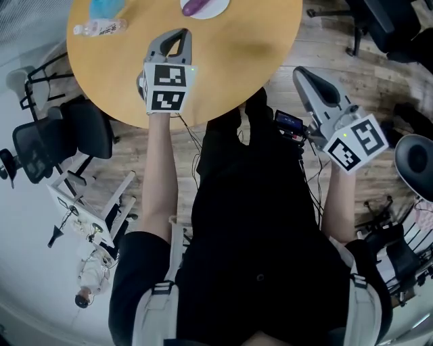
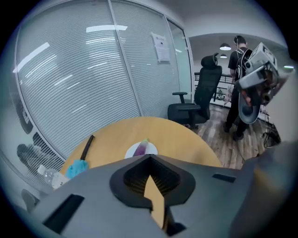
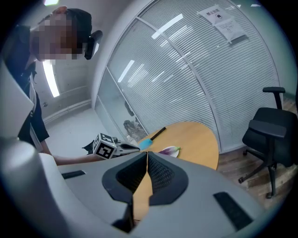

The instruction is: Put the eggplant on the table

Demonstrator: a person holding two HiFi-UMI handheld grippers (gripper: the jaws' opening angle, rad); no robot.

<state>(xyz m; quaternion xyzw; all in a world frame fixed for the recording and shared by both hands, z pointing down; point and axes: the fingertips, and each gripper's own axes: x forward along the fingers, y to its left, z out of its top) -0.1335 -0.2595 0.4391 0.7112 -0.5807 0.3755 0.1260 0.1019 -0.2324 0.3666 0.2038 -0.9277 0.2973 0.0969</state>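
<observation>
The purple eggplant point(image 1: 195, 5) lies on a white plate point(image 1: 216, 9) at the far side of the round wooden table point(image 1: 257, 40). My left gripper point(image 1: 181, 32) hovers over the table's near part, short of the plate, jaws shut on nothing. In the left gripper view the eggplant point(image 2: 142, 148) shows just beyond the closed tips point(image 2: 149, 157). My right gripper point(image 1: 299, 71) is off the table's right edge, above the floor, shut and empty. The right gripper view looks over its closed tips point(image 3: 146, 153) toward the eggplant point(image 3: 168, 150) and the left gripper's marker cube point(image 3: 104, 146).
A water bottle point(image 1: 100, 28) and a blue duster point(image 1: 107, 7) lie on the table's left side. Black office chairs stand at the left point(image 1: 61, 138) and beyond the table point(image 2: 200, 100). A person stands in the background point(image 2: 238, 69). A grey round stool point(image 1: 414, 162) is at the right.
</observation>
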